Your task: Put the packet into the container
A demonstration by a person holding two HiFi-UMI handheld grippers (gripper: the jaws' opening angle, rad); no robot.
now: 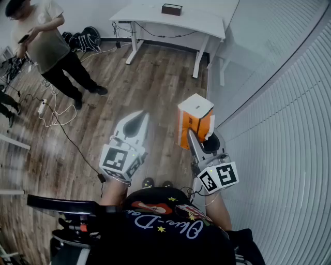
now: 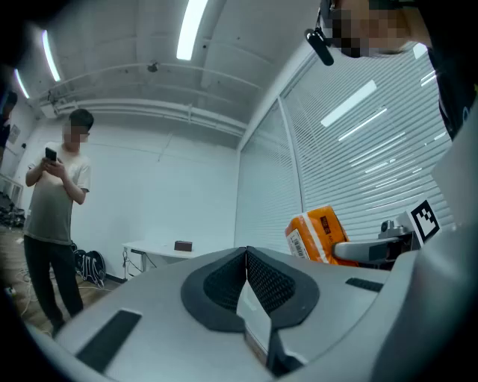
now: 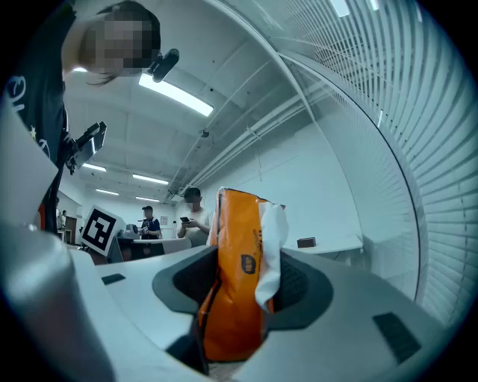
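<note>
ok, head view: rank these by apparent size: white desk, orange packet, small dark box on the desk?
1. white desk, largest
2. orange packet, clamped in the right claw; it is nearer the camera, so it looks bigger than it is
3. small dark box, smallest

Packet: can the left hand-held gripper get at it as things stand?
Probably yes: only open air separates the left hand-held gripper from the packet, clamped in the right hand-held gripper alongside. The left's shut jaws would need opening.
</note>
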